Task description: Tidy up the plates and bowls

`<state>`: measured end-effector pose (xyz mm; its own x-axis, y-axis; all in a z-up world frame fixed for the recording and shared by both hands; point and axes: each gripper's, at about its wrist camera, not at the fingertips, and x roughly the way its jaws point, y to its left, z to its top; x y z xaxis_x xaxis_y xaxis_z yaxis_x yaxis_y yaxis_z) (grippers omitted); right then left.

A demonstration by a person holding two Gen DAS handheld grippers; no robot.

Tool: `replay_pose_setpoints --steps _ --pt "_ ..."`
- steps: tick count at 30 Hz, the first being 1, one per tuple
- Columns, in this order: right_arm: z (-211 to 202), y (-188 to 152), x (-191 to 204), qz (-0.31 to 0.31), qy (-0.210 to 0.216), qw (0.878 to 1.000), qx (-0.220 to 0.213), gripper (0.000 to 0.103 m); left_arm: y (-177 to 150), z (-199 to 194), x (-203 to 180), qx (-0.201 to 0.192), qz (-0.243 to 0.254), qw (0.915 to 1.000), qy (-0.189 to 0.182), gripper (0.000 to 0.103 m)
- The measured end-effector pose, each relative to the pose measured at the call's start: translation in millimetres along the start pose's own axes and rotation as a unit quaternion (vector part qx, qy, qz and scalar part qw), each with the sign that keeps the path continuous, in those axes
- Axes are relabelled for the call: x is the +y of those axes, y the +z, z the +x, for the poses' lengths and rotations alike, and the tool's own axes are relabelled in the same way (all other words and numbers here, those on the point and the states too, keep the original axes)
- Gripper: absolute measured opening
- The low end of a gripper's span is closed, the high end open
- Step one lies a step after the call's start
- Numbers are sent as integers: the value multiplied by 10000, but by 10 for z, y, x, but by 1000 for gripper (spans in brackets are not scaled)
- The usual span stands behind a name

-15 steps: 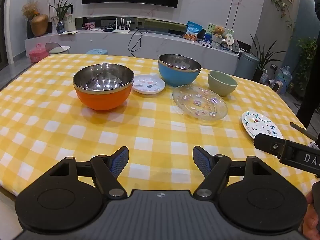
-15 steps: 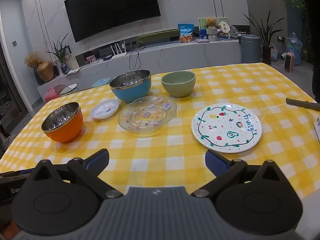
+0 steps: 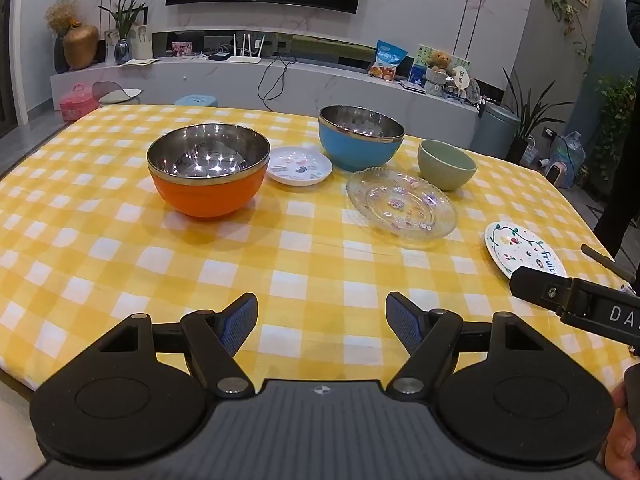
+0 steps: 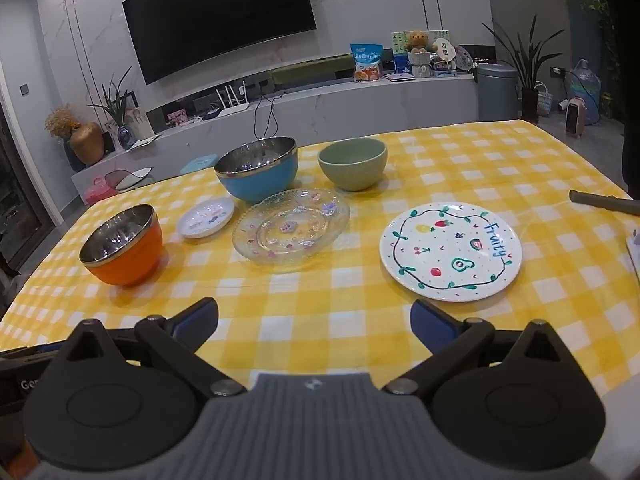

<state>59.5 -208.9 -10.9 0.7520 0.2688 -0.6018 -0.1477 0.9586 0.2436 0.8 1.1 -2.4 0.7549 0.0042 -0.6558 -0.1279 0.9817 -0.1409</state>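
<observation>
On the yellow checked tablecloth [image 3: 304, 272] stand an orange steel-lined bowl [image 3: 207, 174], a small white plate [image 3: 299, 165], a blue steel-lined bowl [image 3: 360, 142], a green bowl [image 3: 447, 164], a clear glass plate [image 3: 401, 206] and a white "Fruity" plate [image 4: 450, 251]. My left gripper [image 3: 322, 326] is open and empty near the front edge, in front of the orange bowl. My right gripper [image 4: 314, 322] is open and empty, between the glass plate [image 4: 291, 229] and the Fruity plate, short of both.
The right gripper's body [image 3: 576, 304] shows at the right of the left wrist view. A dark stick-like object [image 4: 604, 202] lies at the table's right edge. A TV console [image 4: 320, 108] with clutter runs behind the table.
Both views shift only slightly; the bowls and plates stand where they were and both grippers stay open.
</observation>
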Motion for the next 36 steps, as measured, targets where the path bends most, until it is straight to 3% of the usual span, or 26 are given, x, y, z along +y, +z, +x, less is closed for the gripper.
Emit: replay_pose_setpoints --steps 36 --pt "43 -14 -12 24 -27 10000 39 100 -1 2 -9 19 -14 10000 7 86"
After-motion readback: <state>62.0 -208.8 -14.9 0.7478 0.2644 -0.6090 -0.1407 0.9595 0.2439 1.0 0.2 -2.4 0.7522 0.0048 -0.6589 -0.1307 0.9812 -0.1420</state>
